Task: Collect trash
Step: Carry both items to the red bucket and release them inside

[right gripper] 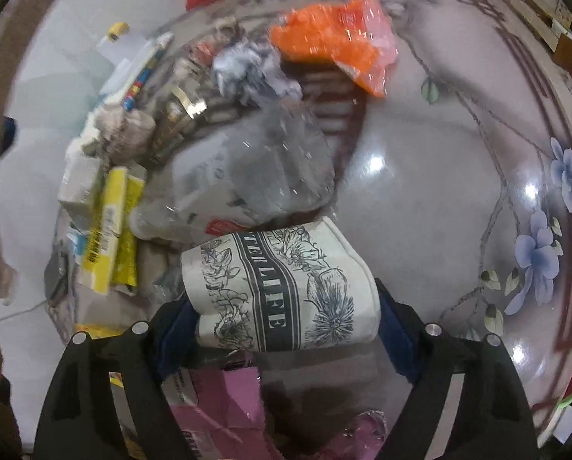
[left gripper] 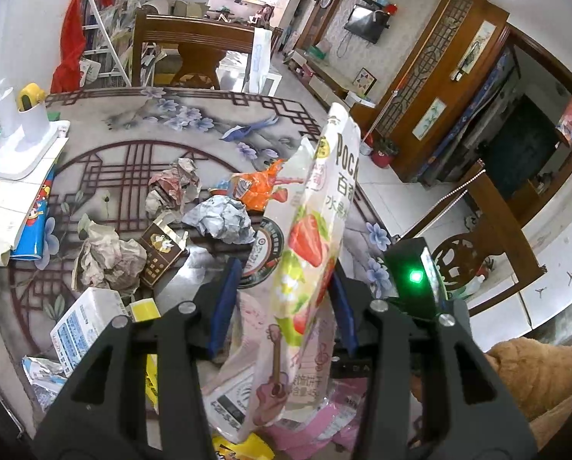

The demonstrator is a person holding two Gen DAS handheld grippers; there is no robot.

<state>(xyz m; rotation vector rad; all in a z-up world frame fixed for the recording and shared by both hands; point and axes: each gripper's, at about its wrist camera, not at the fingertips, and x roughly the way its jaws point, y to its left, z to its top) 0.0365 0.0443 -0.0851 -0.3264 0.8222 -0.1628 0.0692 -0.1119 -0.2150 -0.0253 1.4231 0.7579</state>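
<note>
My left gripper is shut on a tall strawberry Pocky bag, which stands upright between the blue pads above the table. Under it hangs an open pink bag with wrappers inside. In the right wrist view a white paper cup with a dark flower print lies on its side on the glossy patterned table. My right gripper straddles the cup, with a blue pad against each side. More litter sits behind: an orange wrapper, a crumpled clear plastic bag and a ball of grey paper.
Crumpled papers, a brown carton and yellow boxes crowd the table's left half. A white stand and books occupy the far left edge. Wooden chairs ring the table. A person's tan sleeve is at lower right.
</note>
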